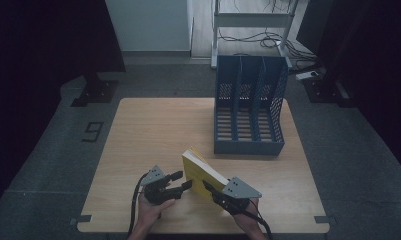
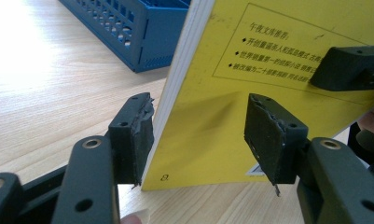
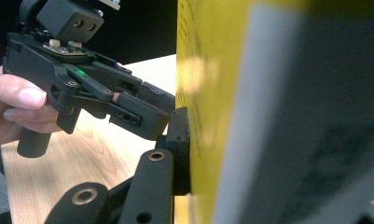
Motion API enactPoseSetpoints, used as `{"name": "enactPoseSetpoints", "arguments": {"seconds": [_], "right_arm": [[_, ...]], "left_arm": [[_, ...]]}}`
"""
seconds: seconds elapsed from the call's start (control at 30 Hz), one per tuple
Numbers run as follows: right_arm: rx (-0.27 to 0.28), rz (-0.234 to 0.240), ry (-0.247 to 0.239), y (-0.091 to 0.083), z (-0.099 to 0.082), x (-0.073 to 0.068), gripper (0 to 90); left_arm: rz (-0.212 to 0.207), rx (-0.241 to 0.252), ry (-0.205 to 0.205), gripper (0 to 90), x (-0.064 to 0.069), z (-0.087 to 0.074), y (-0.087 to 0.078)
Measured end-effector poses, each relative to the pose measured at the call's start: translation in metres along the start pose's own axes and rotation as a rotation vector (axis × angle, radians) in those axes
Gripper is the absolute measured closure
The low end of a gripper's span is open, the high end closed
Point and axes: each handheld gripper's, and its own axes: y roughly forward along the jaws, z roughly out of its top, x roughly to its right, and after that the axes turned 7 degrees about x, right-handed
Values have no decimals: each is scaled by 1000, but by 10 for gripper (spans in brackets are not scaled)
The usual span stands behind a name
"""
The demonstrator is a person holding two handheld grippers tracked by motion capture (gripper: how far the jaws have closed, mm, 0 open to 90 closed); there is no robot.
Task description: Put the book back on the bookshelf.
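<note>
Holding yellow book (image 1: 202, 172) upright on wooden table (image 1: 138, 140) | our right gripper (image 1: 214, 192) clamps it — keeping it standing | left gripper (image 1: 180, 181) jaws wide, straddling its lower edge without pressing — we judge, readying a handover | blue file rack (image 1: 248, 107) beyond

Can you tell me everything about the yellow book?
The yellow book is a paperback with a glossy yellow cover, white page edges and black printed text inside a thin box. It stands upright and tilted on its bottom edge on the wooden table, in front of the blue file rack. The right gripper is shut on it. The left gripper is open, its pads either side of the page edge, not pressing.
</note>
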Motion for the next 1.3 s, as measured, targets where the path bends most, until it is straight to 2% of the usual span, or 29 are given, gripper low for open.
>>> {"name": "enactPoseSetpoints", "arguments": {"seconds": [0.43, 0.6, 0.93, 1.3], "right_arm": [[10, -37, 30, -5, 2, 5, 745], [21, -61, 40, -8, 3, 8, 746], [45, -77, 37, -14, 8, 9, 746], [65, -106, 45, -19, 13, 12, 746]], "left_arm": [[42, -44, -5, 414, -4, -2, 1], [45, -54, -6, 411, -4, -3, 2], [64, -73, -25, 409, -7, -4, 2], [62, -85, -27, 405, -8, -5, 3]]}}
